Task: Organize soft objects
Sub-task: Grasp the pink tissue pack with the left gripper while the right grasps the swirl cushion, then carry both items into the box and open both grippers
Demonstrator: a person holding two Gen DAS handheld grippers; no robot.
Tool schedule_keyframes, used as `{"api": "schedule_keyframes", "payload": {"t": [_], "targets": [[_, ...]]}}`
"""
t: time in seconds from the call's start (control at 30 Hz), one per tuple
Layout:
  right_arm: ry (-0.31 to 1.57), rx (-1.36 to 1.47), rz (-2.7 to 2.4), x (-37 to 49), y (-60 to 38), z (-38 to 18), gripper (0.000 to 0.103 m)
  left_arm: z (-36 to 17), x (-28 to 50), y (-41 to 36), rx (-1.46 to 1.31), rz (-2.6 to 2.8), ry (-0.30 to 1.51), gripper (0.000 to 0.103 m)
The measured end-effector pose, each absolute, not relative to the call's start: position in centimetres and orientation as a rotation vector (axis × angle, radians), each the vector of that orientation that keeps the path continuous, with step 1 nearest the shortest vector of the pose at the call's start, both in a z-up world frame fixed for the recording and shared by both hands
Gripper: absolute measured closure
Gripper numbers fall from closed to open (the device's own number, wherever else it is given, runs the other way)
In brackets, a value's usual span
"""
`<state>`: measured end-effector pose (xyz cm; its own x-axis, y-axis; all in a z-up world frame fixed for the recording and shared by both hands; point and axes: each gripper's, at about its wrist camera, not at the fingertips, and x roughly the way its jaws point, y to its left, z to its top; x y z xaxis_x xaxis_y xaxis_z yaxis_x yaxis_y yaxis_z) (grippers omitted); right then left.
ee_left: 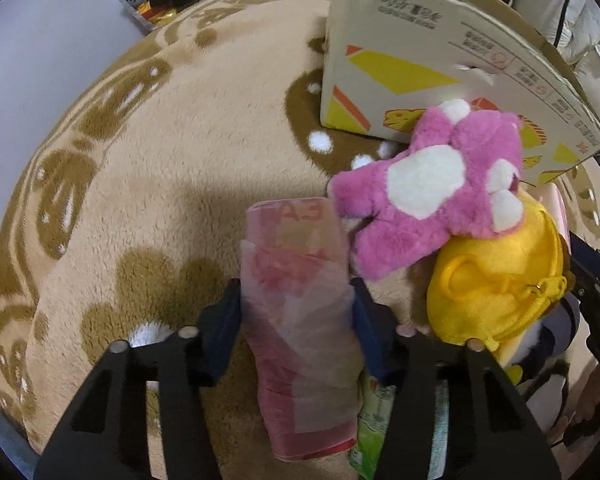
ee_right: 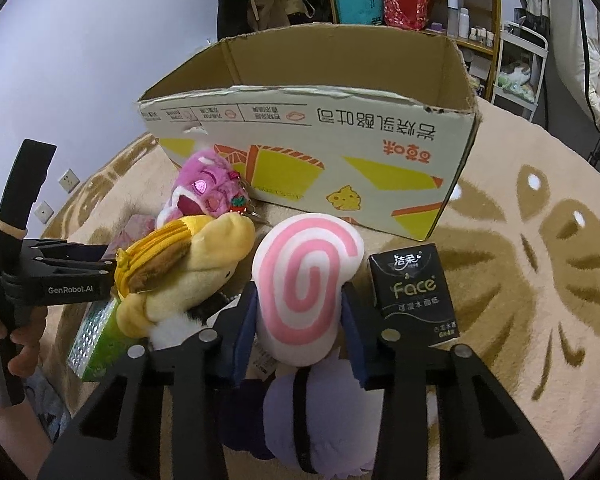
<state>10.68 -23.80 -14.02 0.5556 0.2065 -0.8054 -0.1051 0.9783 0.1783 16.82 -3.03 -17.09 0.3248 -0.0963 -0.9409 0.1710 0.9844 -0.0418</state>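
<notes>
The left gripper (ee_left: 296,312) is clenched on a pink translucent tissue pack (ee_left: 300,308), its blue pads pressed to both sides. The right gripper (ee_right: 298,312) grasps a white plush swirl with a pink spiral (ee_right: 306,284) in the same way.

Both items sit in a pile on the tan fleece blanket with brown patterns (ee_left: 180,160), near the front wall of the open cardboard box with yellow print (ee_right: 320,152), which stands toward the blanket's far edge.

Judging from this, the slippery film of the tissue pack could slide out of the pads on lifting. The swirl could squash and slip free, or drag the lilac plush (ee_right: 300,412) beneath it. The box's near wall is tall, so a low carry may snag on it.

Counted: two grippers; one box; four plush toys, namely a pink-and-white bear (ee_left: 432,188), a yellow plush pouch (ee_left: 496,276), the swirl and the lilac one; three tissue packs, pink, green (ee_right: 96,340) and black (ee_right: 414,296).
</notes>
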Motion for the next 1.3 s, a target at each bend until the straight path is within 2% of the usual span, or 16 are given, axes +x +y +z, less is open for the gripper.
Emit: {"api": "schedule_keyframes", "payload": {"t": [0.53, 0.83, 1.3], "targets": [[0.887, 0.164, 0.184, 8.9, -25.1, -12.2, 0.062, -12.3, 11.8, -3.0, 0.124, -0.113, 1.049, 0.058], [0.789, 0.165, 0.155, 7.2, -25.9, -9.2, 0.062, -6.1, 9.2, -2.8, 0.138, -0.058, 0.839, 0.059], [0.597, 0.216, 0.134, 5.9, -26.8, -3.2, 0.061, 1.8, 11.0, -2.3, 0.091, -0.126, 0.705, 0.059]]}}
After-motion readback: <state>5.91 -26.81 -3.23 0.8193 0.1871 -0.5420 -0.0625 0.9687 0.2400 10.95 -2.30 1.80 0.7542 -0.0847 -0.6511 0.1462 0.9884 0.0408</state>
